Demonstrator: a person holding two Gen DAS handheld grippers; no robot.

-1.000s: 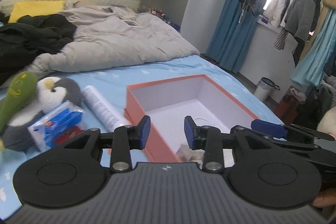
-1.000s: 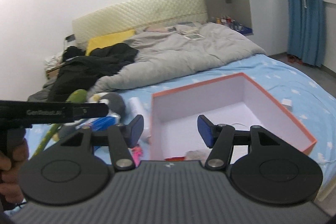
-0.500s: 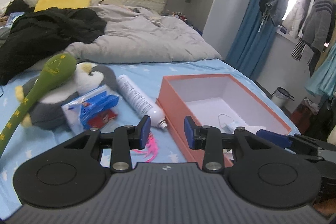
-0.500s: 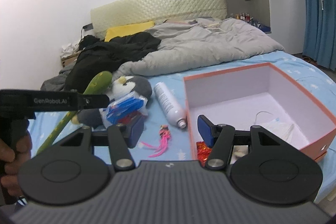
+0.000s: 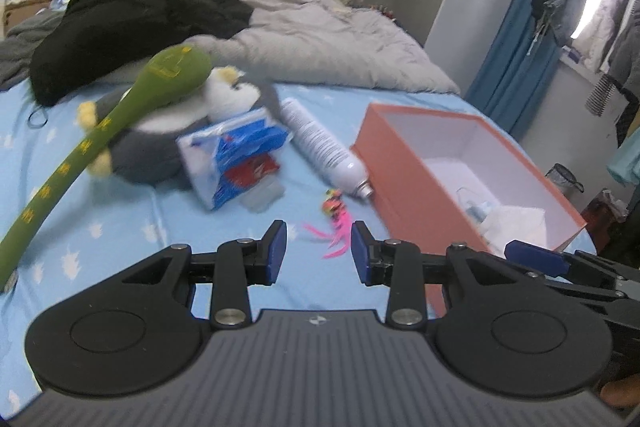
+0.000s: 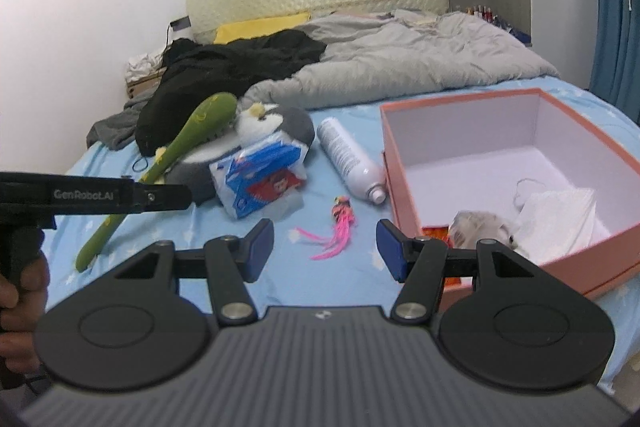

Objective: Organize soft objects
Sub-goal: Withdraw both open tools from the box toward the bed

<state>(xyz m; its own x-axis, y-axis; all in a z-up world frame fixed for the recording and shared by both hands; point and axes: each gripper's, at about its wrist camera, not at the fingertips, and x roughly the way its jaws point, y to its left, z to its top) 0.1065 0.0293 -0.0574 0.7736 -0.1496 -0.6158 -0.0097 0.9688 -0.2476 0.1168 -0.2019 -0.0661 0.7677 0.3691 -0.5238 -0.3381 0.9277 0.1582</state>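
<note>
Both grippers swung from the box (image 6: 472,131) toward the bed's (image 6: 360,279) middle, jaws released and empty; penguin (image 6: 276,125), tissue pack (image 6: 262,173), feather toy (image 6: 340,227) still unboxed

The bed (image 6: 360,279) wears a light blue sheet with white marks. At its head lie a grey duvet (image 6: 408,63), a black garment (image 6: 240,63) and a yellow pillow (image 6: 260,25). Nearer, a plush penguin (image 6: 276,123) lies on the sheet, with a green plush stick (image 6: 180,147) across it and a blue-and-white pack (image 6: 260,179) leaning on it. Just beside lies a white bottle (image 6: 348,159), its cap near an orange box (image 6: 560,267). A pink feathered toy (image 6: 340,227) lies in front of the bottle.
</note>
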